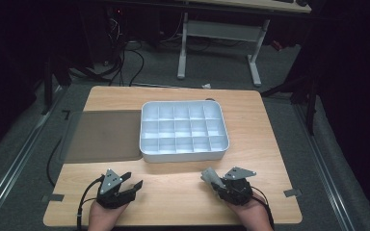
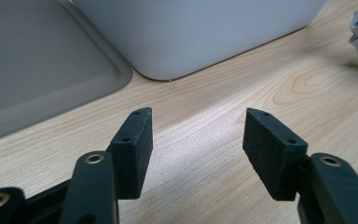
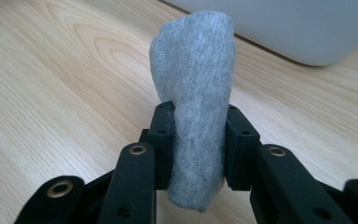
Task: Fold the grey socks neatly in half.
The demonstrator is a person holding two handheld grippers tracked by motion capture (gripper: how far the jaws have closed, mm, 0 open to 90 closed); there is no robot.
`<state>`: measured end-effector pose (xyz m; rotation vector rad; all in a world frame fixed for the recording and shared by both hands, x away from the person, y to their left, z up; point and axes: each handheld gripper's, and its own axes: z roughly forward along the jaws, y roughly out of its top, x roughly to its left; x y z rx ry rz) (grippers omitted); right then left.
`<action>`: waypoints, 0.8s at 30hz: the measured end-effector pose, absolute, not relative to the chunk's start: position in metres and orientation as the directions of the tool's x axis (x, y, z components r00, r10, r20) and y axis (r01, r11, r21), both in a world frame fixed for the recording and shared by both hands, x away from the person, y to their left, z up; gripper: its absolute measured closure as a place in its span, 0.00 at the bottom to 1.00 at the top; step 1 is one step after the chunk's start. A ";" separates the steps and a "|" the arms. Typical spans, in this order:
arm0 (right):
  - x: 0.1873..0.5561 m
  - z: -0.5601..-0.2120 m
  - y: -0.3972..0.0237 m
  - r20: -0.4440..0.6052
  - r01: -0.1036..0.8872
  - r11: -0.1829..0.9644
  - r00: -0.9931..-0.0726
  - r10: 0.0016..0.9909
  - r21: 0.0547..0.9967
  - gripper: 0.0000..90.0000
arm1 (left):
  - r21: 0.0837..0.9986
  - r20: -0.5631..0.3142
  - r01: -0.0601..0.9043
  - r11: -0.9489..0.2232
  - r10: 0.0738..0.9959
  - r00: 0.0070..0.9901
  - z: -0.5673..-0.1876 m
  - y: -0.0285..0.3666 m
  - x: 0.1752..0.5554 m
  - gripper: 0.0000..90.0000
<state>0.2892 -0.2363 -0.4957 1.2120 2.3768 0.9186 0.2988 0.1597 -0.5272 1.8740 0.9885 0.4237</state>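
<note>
A rolled grey sock (image 3: 193, 93) sticks up between the jaws of my right gripper (image 3: 199, 135), which is shut on it; in the high view the sock (image 1: 210, 176) pokes out toward the tray from the right gripper (image 1: 218, 183) near the table's front right. My left gripper (image 1: 134, 181) rests at the front left, open, with bare wood between its pads (image 2: 133, 144). The white compartment tray (image 1: 183, 153) stands in the middle of the table, just beyond both grippers, and its divided cells look bare.
A flat grey lid (image 1: 103, 134) lies left of the tray, its corner near the left gripper (image 2: 198, 135). The wooden table (image 1: 250, 125) ends close behind both hands. Cables and a desk frame stand on the floor beyond.
</note>
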 end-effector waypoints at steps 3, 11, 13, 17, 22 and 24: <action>0.292 -0.490 -0.240 -0.025 0.618 0.472 -0.591 0.807 0.628 0.78 | 0.860 -0.120 0.457 -0.228 0.779 0.615 -0.527 0.160 0.299 0.48; 0.301 -0.483 -0.249 -0.042 0.675 0.497 -0.570 0.821 0.546 0.78 | 0.858 -0.119 0.456 -0.237 0.772 0.624 -0.528 0.158 0.299 0.48; 0.304 -0.483 -0.250 -0.045 0.687 0.509 -0.572 0.819 0.518 0.78 | 0.858 -0.116 0.455 -0.240 0.771 0.626 -0.528 0.157 0.299 0.48; 0.310 -0.481 -0.250 -0.043 0.715 0.524 -0.572 0.819 0.463 0.78 | 0.860 -0.117 0.453 -0.236 0.772 0.625 -0.527 0.157 0.299 0.48; 0.314 -0.481 -0.247 -0.057 0.720 0.561 -0.593 0.803 0.408 0.78 | 0.858 -0.116 0.454 -0.240 0.770 0.627 -0.528 0.157 0.299 0.48; 0.318 -0.480 -0.245 -0.059 0.724 0.577 -0.603 0.795 0.378 0.78 | 0.857 -0.112 0.453 -0.246 0.768 0.630 -0.528 0.156 0.299 0.48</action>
